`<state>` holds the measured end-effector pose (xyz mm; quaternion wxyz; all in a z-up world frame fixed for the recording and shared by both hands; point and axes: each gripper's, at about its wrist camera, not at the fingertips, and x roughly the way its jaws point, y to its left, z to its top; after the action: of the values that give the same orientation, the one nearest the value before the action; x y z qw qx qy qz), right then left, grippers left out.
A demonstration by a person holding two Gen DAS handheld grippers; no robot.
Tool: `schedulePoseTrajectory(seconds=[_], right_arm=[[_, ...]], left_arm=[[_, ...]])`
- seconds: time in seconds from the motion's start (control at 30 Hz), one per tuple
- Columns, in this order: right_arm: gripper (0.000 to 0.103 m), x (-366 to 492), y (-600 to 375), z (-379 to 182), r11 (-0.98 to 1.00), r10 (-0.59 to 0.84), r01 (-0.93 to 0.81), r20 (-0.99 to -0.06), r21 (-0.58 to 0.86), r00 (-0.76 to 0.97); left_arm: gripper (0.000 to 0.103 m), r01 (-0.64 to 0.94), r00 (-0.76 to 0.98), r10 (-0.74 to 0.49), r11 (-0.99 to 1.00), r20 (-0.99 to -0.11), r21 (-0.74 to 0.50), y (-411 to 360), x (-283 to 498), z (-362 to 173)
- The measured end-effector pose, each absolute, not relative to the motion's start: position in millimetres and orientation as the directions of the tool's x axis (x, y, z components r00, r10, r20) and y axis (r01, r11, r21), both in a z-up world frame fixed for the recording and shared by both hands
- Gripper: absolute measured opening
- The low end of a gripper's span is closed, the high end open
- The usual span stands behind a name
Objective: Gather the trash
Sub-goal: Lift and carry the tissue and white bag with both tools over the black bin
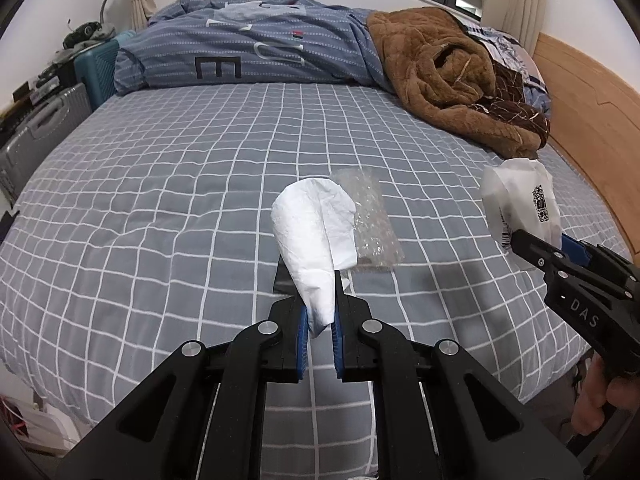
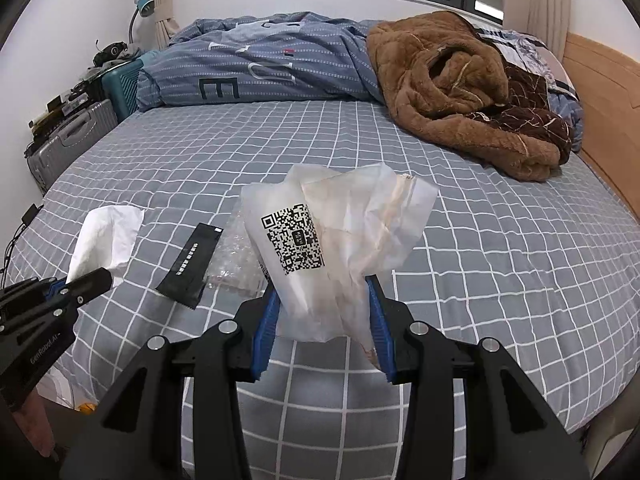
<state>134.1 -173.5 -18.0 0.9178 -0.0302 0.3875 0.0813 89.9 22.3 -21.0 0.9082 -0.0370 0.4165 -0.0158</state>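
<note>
Holding a crumpled white tissue (image 1: 316, 236) in your left gripper (image 1: 320, 312), you have its blue-padded fingers (image 1: 303, 332) pinched narrow on the tissue's lower end, and the paper stands up above the bed (image 1: 160, 184). Your right gripper (image 2: 324, 312) holds a translucent white plastic bag (image 2: 340, 240) printed with a QR code; its fingers (image 2: 266, 324) sit partly apart, pressed against the bunched bag from both sides. In the left wrist view that gripper shows at the right edge, with the bag raised over the bed near the wooden bed frame (image 1: 592, 112).

Two pieces of trash lie on the grey checked sheet between your grippers: a clear bubble-wrap pouch (image 1: 370, 220) and, touching its left edge, a flat black wrapper (image 2: 192, 266). From the left wrist view the wrapper is mostly hidden behind the tissue.

At the far side of the bed you see a rolled blue duvet (image 1: 248, 44) and a brown fleece blanket (image 1: 444, 72). Suitcases (image 1: 44, 132) stand beside the bed on the left.
</note>
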Motion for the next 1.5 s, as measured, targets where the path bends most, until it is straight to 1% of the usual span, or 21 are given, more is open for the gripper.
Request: schedulePoseTrajectory(seconds=[0.47,0.9,1.17,1.5], right_arm=[[0.040,96.6,-171.8,-2.3,0.983,0.138,-0.182,-0.698,0.011,0.703],[0.040,53.5,-177.7,6.5,0.982,0.145,-0.187,-0.692,0.014,0.708],[0.040,25.9,-176.7,5.1,0.980,0.157,-0.196,-0.698,0.024,0.699],[0.040,-12.4,-171.8,2.0,0.978,0.160,-0.206,-0.702,0.020,0.694]], left_arm=[[0.009,0.004,0.656,-0.065,0.997,-0.752,-0.082,18.6,61.5,-13.5],[0.009,0.019,0.660,-0.074,0.996,-0.748,-0.081,10.5,15.6,-5.3],[0.009,0.031,0.651,-0.108,0.993,-0.751,-0.117,1.9,-17.6,-11.4],[0.009,0.025,0.642,-0.117,0.991,-0.758,-0.131,-0.1,-50.3,-19.7]])
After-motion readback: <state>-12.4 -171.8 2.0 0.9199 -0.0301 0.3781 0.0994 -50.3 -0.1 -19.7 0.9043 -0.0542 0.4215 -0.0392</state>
